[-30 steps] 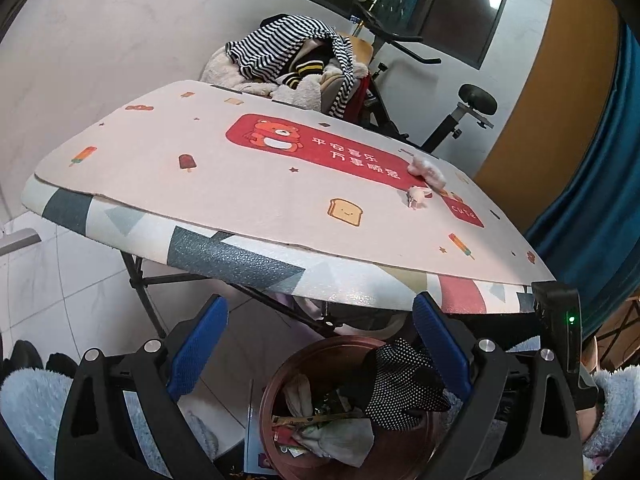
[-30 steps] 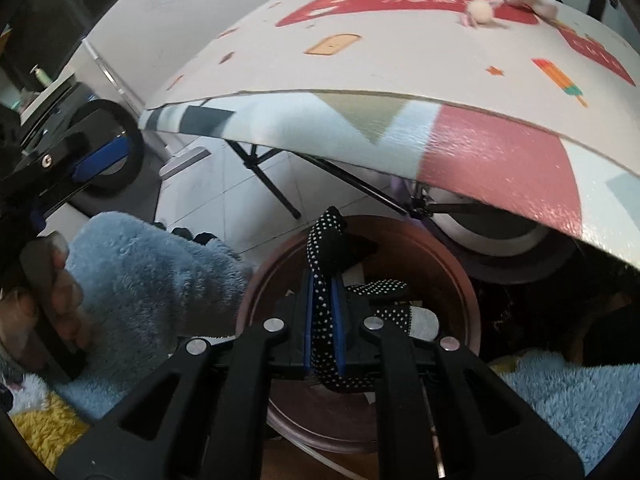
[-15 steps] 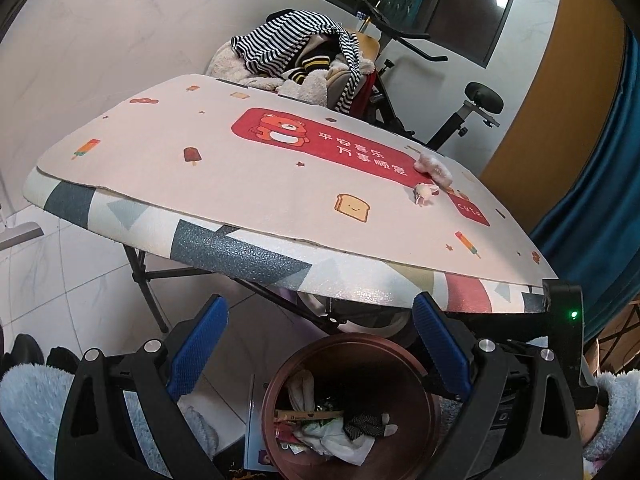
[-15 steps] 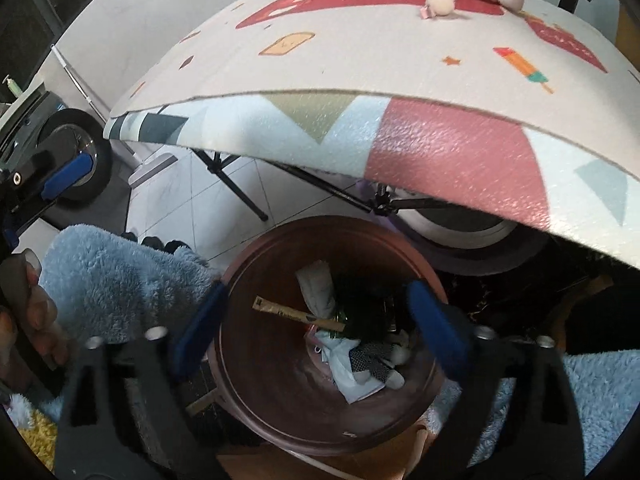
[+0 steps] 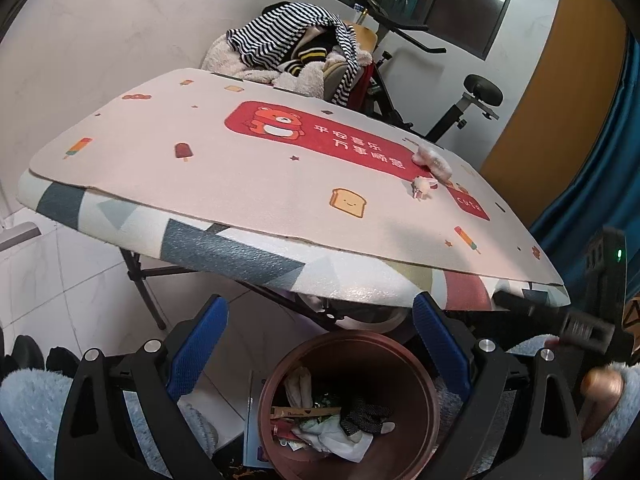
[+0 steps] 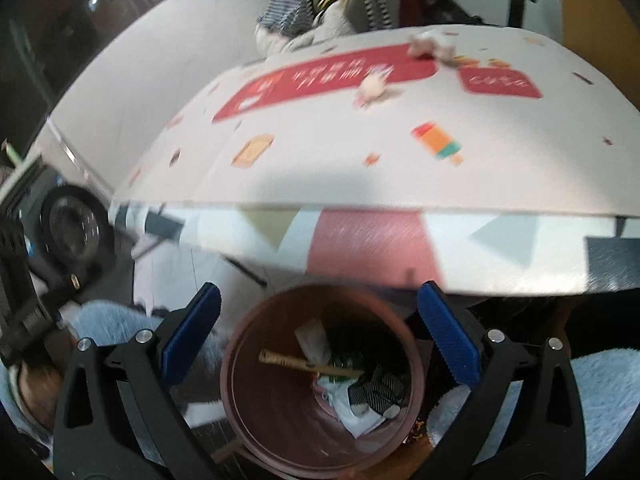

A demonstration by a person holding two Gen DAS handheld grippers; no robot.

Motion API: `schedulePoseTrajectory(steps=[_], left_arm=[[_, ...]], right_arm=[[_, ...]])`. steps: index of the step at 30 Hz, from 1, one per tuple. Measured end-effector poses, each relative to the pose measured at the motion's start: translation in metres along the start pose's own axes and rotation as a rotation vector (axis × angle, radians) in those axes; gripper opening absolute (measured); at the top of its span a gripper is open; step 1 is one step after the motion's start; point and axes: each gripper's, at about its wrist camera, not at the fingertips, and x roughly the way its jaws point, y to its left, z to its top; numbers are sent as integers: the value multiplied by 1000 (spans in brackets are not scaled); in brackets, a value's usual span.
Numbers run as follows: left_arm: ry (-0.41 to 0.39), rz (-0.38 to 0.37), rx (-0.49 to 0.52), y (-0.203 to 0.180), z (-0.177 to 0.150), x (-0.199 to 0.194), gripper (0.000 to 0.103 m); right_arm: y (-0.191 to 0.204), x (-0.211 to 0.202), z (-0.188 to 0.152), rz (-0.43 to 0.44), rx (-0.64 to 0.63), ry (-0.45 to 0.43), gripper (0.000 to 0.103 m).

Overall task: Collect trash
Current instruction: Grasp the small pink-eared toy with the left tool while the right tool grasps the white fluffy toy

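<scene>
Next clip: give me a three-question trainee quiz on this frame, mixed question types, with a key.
1. True or false: the right gripper is shut on the polka-dot fabric.
2. Where does the polka-dot fabric lie? A) on the table B) in the brown bin C) on the floor
3. Fill in: two small pink scraps lie on the ____.

Key: 1 false, its jaws are open and empty; 2 B; 3 table.
</scene>
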Motion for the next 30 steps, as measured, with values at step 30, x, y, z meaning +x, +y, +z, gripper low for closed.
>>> schedulePoseTrajectory(steps=[30], left_arm=[[245, -88, 344, -153, 130, 240, 54]], right_arm=[[-100, -14, 123, -232, 78, -222, 97]])
